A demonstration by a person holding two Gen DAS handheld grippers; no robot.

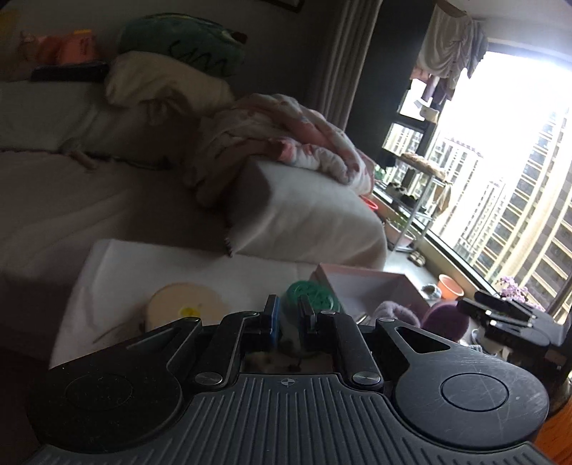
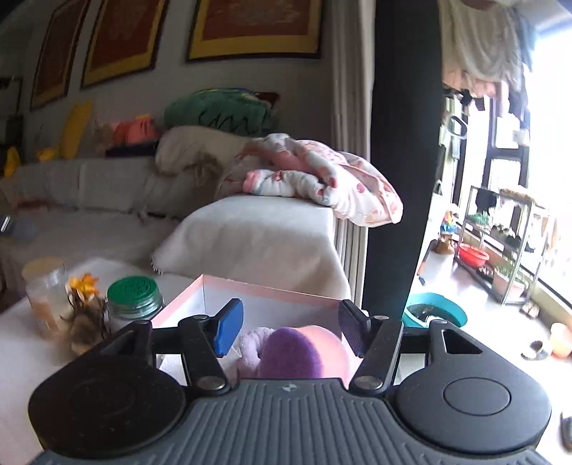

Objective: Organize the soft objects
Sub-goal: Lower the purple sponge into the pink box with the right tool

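Pink box [image 2: 250,289] on white-draped table [image 2: 21,354], holding purple plush [image 2: 293,352] beside lavender plush [image 2: 250,345]. Right gripper [image 2: 289,329] spread wide above box, grasping nothing. Left gripper [image 1: 289,316] narrowed near green-lidded jar [image 1: 310,293]; grip on anything impossible to tell. Yellow-lidded jar [image 1: 186,304] alongside, contents unclear.

At lower centre of the right wrist view, a round purple plush toy [image 2: 291,354] with a pink side lies in a pink-rimmed cardboard box [image 2: 271,289] with a white inside. At left, a glass jar has a dark green embossed lid [image 2: 133,289]. A white quilt with pink blotches [image 2: 321,179] covers the cream sofa arm [image 2: 257,236]. Red pictures in yellow borders [image 2: 255,27] hang top centre.
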